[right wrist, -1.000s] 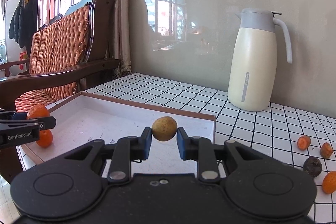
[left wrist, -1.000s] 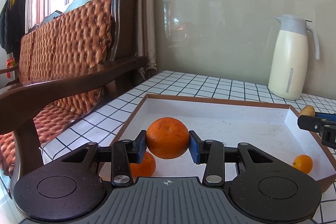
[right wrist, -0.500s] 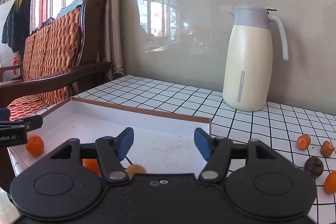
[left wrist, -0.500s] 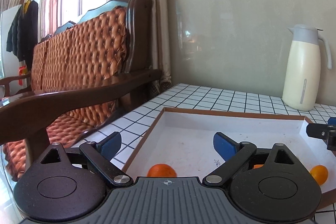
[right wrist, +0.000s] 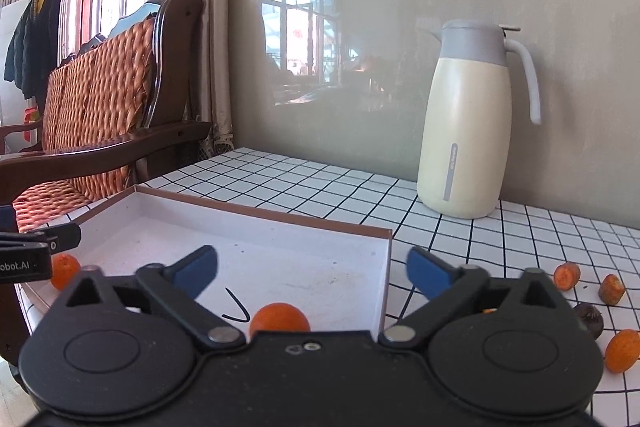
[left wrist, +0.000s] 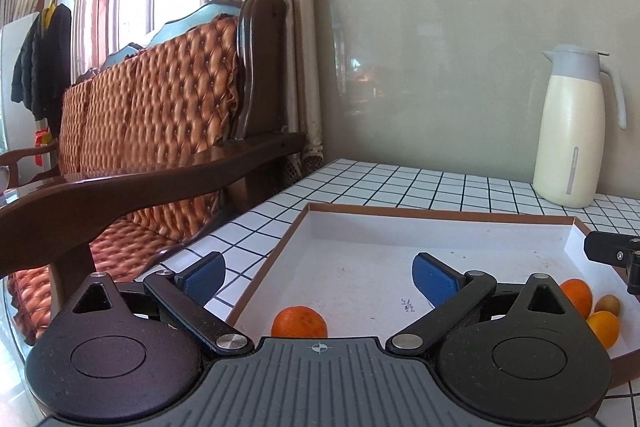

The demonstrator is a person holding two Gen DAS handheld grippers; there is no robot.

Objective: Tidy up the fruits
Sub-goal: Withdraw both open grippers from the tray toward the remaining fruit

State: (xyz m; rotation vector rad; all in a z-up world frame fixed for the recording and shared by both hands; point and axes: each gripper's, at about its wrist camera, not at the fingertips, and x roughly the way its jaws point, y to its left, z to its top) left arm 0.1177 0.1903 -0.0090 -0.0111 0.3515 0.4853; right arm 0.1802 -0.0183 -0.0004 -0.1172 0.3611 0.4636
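Tiled white counter (right wrist: 304, 187) with black grid lines, grey wall behind, cream jug (right wrist: 466, 131) far right, padded wooden bench (left wrist: 160, 131) along the left. On the near left, shallow white tray (left wrist: 420, 251) with brown rim, now holding fruit: one orange (left wrist: 299, 322) just ahead of the left gripper (left wrist: 318, 273), two more oranges (left wrist: 576, 297) and a small brown fruit (left wrist: 607, 305) bunched at the tray's right side. Left gripper jaws just opened, spread wide, nothing between them; same for the right gripper (right wrist: 312, 269), spread wide and empty over the tray's near right part, an orange (right wrist: 280, 319) lying below it. Drop step apparently finished for both. Still out on the tiles, right of the tray: cut orange pieces (right wrist: 567, 275), a dark round fruit (right wrist: 589, 319) and another orange piece (right wrist: 622, 351). Next move likely: swing right, away from the tray, lower over one loose piece, close gently, since small cut pieces may roll or slip.
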